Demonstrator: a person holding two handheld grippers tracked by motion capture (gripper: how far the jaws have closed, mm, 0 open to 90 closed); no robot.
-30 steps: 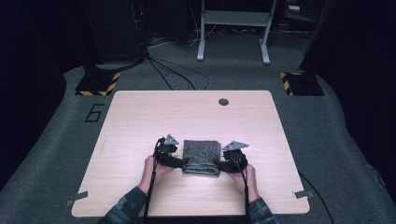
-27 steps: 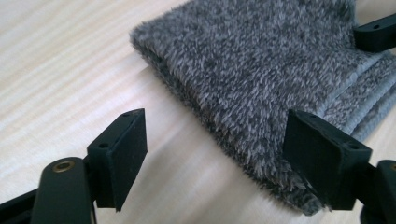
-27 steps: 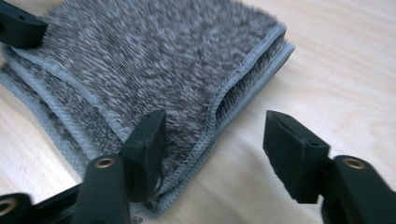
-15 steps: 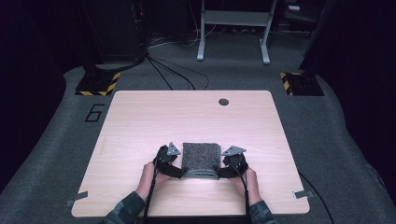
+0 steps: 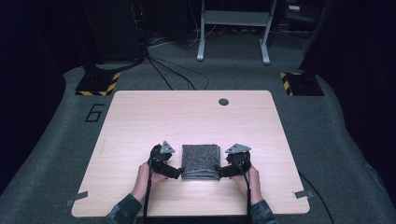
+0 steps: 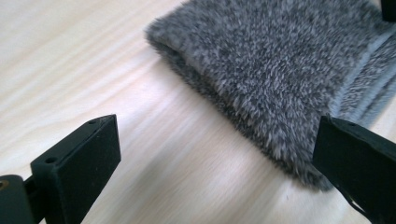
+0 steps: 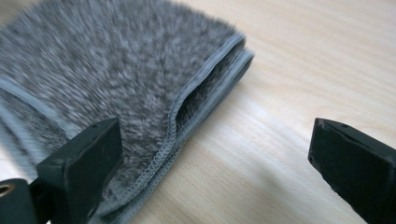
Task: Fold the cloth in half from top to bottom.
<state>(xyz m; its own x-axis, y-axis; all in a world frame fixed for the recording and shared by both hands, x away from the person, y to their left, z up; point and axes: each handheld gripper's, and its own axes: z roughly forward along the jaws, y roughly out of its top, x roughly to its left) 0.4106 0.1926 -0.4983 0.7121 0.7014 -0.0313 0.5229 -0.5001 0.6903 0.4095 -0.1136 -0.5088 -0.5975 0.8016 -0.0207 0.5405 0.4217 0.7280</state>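
While both tongs, left tongs (image 5: 174, 172) and right tongs (image 5: 221, 171), had just been opening and stood spread, I counted one folded towel (image 5: 200, 161) between them on the near worktop (image 5: 187, 116), bare wood beyond.

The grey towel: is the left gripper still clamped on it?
Apart. In the left gripper view the left gripper has just been opening: its jaws stand wide, bare table between them, and the folded towel lies free beyond.
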